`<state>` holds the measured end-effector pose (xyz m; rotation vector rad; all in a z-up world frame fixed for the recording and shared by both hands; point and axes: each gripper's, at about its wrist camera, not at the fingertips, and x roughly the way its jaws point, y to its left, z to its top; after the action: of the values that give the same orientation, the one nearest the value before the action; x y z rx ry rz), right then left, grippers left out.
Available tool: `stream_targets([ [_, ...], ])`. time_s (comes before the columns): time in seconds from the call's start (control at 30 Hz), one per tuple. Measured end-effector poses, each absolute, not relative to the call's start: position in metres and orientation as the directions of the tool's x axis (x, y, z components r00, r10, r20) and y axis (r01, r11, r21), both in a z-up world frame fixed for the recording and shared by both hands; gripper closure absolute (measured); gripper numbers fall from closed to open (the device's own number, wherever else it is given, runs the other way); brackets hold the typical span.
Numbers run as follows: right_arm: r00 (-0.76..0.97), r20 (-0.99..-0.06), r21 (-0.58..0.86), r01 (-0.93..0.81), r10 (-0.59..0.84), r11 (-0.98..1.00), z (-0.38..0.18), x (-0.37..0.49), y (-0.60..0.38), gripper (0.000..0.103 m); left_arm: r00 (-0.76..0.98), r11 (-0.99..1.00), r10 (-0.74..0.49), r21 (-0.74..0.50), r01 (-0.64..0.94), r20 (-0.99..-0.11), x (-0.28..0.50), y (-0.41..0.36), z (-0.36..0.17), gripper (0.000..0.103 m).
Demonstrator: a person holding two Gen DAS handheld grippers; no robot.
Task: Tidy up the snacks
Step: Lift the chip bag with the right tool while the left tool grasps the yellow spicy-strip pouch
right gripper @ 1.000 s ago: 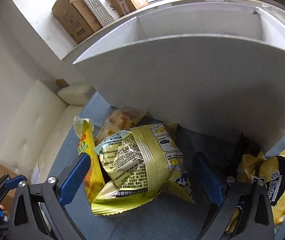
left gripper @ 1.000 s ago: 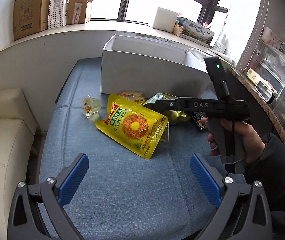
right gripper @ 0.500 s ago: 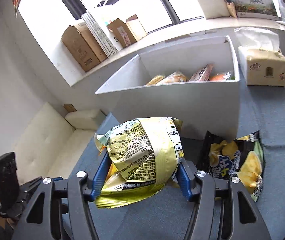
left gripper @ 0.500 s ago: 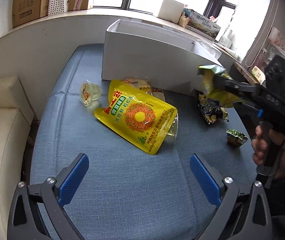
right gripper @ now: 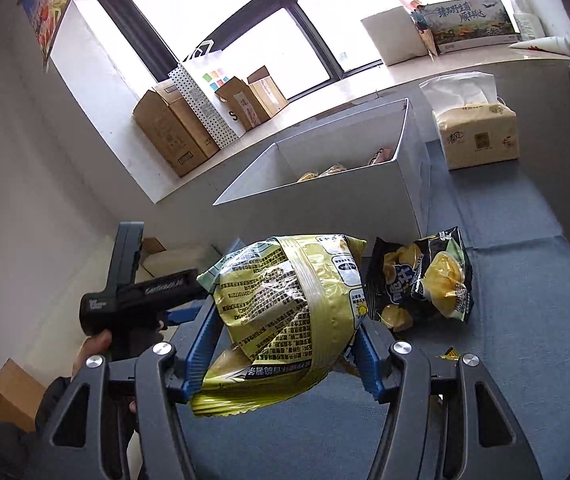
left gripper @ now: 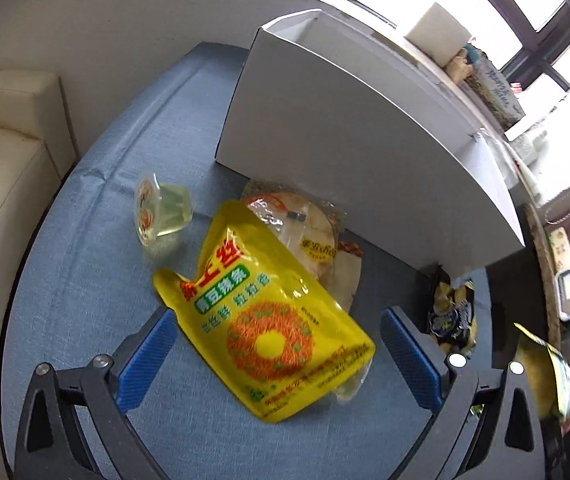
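Snacks lie scattered on the blue bench (left gripper: pixel 85 280) in front of the white box (left gripper: pixel 345 128). Your right hand-held gripper (right gripper: pixel 287 354) is clamped on a pale green chip bag (right gripper: pixel 285 304), lifted clear of the cloth, with a black chip bag (right gripper: pixel 425 280) lying just beyond it near the box's corner. Several packets already sit inside the box. Your left hand-held gripper (left gripper: pixel 281 360) has its blue pads spread wide, low over the yellow pouch (left gripper: pixel 269 320), not touching it. A clear-wrapped pastry (left gripper: pixel 305 228) is tucked under the pouch's far edge, and a jelly cup (left gripper: pixel 161 212) lies tipped beside it.
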<state>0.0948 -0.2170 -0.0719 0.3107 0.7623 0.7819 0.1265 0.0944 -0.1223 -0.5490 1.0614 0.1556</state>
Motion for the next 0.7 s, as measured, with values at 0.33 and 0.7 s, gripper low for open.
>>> stream_targets([
  [0.33, 0.473, -0.481, 0.532, -0.512, 0.738, 0.675, -0.073, 0.092, -0.225, 0.038, 0.288, 0.917, 0.083, -0.039, -0.396, -0.954, 0.163, 0.052, -0.150, 0.001],
  [0.7, 0.478, -0.468, 0.540, -0.510, 0.743, 0.669, -0.071, 0.087, -0.229, 0.038, 0.390, 0.879, -0.164, -0.314, -0.359, -0.906, 0.104, 0.098, -0.138, 0.048],
])
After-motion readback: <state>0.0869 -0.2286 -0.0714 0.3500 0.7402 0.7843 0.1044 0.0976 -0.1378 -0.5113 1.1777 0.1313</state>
